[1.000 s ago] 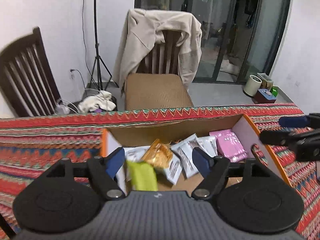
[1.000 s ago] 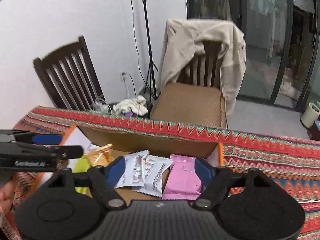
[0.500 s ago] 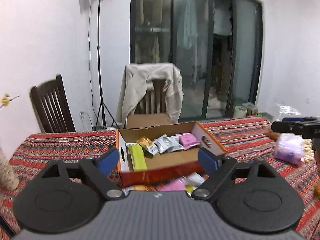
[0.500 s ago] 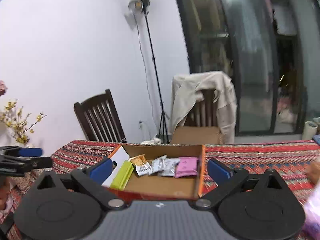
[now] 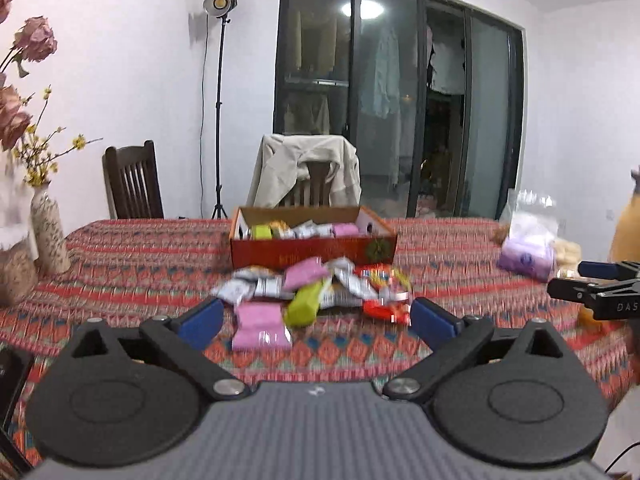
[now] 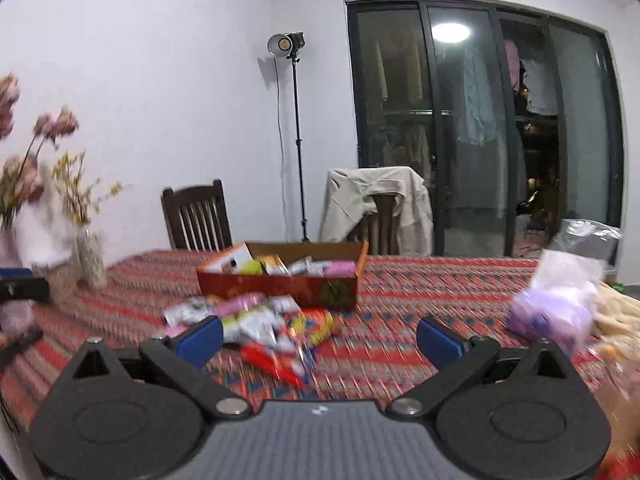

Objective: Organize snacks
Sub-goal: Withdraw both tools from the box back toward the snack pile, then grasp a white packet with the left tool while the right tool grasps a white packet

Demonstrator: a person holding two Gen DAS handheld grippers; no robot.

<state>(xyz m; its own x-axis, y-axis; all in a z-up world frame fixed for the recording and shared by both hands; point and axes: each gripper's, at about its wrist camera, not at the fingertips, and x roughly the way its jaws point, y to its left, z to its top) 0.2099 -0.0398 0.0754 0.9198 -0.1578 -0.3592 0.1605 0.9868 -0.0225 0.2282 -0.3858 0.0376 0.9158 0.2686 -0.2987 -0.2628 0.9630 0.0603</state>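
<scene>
While opening, left gripper [image 5: 316, 318] level, empty.

The letters "DAS" stand on the right hand-held gripper [image 5: 592, 280].

The left black two-finger gripper with blue pads [image 5: 316, 320] points forward and a little downward. Its jaws are opening and stand wide, with nothing between the blue pads [image 5: 202, 322].

The right black two-finger gripper with blue pads [image 6: 319, 340] has almost the same pose, wide apart and holding nothing. In the left wrist view it shows at the right edge [image 5: 600, 284], level and seen from the side.
</scene>
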